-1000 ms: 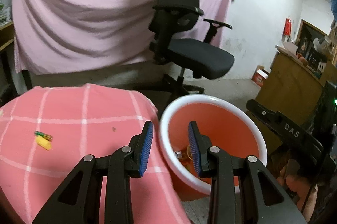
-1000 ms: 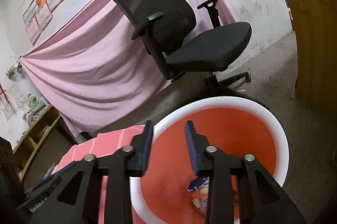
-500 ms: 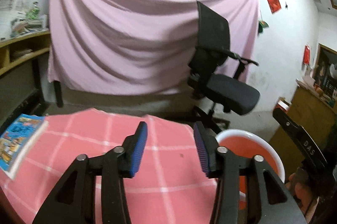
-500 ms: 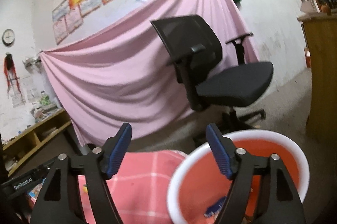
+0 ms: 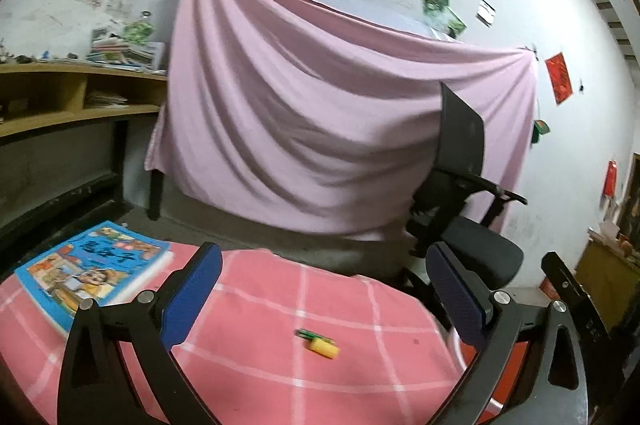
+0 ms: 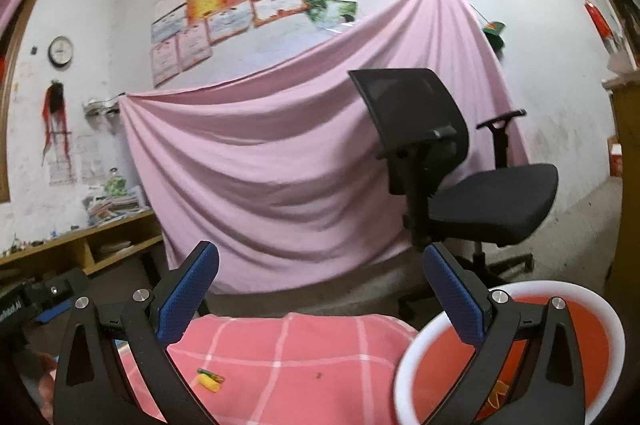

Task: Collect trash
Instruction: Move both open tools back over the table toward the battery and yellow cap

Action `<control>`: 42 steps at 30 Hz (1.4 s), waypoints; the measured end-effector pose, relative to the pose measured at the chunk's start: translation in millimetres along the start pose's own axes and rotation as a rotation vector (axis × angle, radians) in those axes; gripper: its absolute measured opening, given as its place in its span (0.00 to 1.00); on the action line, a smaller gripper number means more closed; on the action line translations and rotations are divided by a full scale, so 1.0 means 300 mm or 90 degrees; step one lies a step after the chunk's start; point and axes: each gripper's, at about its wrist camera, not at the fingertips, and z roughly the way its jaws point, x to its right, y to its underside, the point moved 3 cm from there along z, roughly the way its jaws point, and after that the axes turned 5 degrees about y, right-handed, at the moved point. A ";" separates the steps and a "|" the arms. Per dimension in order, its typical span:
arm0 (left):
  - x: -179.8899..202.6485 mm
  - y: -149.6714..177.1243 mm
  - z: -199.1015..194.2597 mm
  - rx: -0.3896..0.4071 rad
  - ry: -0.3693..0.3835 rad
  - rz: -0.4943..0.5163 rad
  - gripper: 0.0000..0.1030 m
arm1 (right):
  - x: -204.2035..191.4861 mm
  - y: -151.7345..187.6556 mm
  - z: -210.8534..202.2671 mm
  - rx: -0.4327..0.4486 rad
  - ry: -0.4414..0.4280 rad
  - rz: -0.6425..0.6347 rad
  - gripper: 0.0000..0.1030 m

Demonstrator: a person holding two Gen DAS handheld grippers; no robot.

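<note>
The left gripper has its blue-padded fingers spread wide with nothing between them, above the pink checked tablecloth. A small yellow and green scrap lies on the cloth in the lower middle of the left view, between the fingers but well below them. A blue picture book with large yellow characters on its cover, too blurred to read, lies at the left edge. The right gripper is likewise spread wide and empty. In its view the scrap sits at the lower left, and the orange bin with a white rim stands at the lower right, beside the table. A black office chair stands before a pink sheet.
</note>
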 end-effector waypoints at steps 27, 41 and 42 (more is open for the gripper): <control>-0.296 0.176 0.122 -0.150 -0.187 0.059 0.97 | -0.313 0.301 0.257 -0.320 -0.095 -0.145 0.85; -0.329 0.204 0.207 -0.236 -0.146 0.029 0.96 | -0.428 0.482 0.334 -0.531 -0.190 -0.247 0.21; -0.328 0.207 0.210 -0.240 -0.143 0.029 0.96 | -0.430 0.484 0.333 -0.533 -0.189 -0.249 0.20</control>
